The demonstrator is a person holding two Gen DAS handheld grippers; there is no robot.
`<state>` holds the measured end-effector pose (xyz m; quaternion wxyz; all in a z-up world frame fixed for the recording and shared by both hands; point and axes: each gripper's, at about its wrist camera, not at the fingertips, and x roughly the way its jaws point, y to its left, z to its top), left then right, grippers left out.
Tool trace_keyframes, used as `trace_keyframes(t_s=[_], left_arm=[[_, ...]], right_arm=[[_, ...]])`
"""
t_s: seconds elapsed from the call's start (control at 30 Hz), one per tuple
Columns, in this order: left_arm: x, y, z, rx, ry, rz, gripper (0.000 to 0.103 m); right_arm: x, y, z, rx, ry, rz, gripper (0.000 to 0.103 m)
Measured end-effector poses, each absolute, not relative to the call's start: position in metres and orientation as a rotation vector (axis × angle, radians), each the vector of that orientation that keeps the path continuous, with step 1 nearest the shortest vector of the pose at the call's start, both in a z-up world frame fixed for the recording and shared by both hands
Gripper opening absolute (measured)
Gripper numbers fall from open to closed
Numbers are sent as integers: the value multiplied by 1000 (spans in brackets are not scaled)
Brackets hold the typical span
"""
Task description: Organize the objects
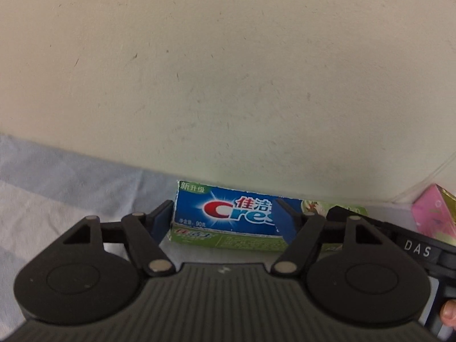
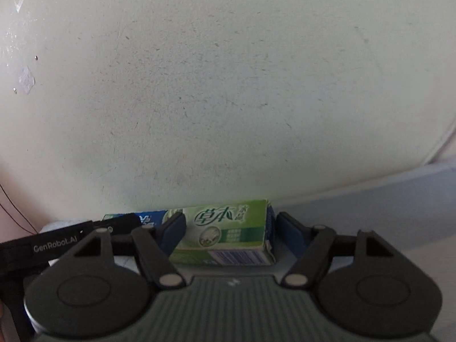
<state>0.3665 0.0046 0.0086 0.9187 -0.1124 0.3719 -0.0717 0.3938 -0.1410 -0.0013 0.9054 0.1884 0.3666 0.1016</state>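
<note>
A blue and green Crest toothpaste box lies on its long side against the wall on a light blue cloth. My left gripper is open, its blue-padded fingers straddling the box's left half. In the right wrist view the box's green right end sits between the open fingers of my right gripper. Neither gripper's pads clearly press on the box. The other gripper's black body shows at the edge of each view.
A cream wall rises right behind the box. A pink and gold packet stands to the right of the box. The light blue cloth extends to the left. A thumb shows at the lower right.
</note>
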Motion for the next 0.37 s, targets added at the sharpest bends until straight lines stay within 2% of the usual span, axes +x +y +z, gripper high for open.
trace_keyframes(t_s=[0.37], left_arm=[[127,-59,18,-34,750,-319,76]], right_arm=[[167,-165,22,254,696,258,77]])
